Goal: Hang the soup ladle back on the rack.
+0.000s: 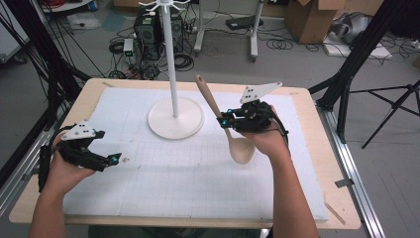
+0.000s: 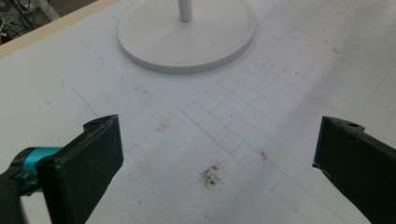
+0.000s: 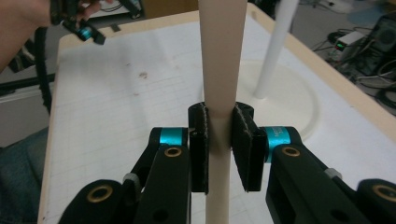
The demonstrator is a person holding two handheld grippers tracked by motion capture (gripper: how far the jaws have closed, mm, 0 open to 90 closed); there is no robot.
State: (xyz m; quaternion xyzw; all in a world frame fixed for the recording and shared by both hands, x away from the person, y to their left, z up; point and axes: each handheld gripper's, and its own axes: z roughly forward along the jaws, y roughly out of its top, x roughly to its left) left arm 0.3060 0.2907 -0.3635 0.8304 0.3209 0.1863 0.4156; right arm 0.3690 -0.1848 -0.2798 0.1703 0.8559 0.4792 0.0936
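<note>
R gripper (image 1: 224,120) is pinching the handle of a wooden spoon (image 1: 229,130), jaws pressed in on it from both sides; in the right gripper view the pads (image 3: 200,140) are squeezing the pale handle (image 3: 219,70) w/ no gap showing. The spoon is hanging off the table in the high view, handle tilting up and away toward the stand, bowl end (image 1: 242,150) sitting lower, just beside the person's right hand (image 1: 265,136). The grey three-cornered plate (image 1: 258,91) is sitting on top of the gripper.

Beyond the spoon, a white stand (image 1: 176,116) is standing upright on the mat, round base w/ a thin pole going up to hooks (image 1: 163,6) at the top. The spoon handle is near the base's right edge but apart from it. In the right gripper view the pole (image 3: 275,46) is rising behind and to the right of the handle.

L gripper (image 1: 115,159) is resting at the table's left side, well apart from spoon and stand, jaws spread wide w/ nothing btwn them; the left gripper view is showing bare gridded mat (image 2: 243,121), a small dark smudge (image 2: 211,173) btwn the jaws, and the stand base (image 2: 187,42) farther off.

White gridded mat (image 1: 163,183) is covering most of the wooden tabletop (image 1: 341,198).
</note>
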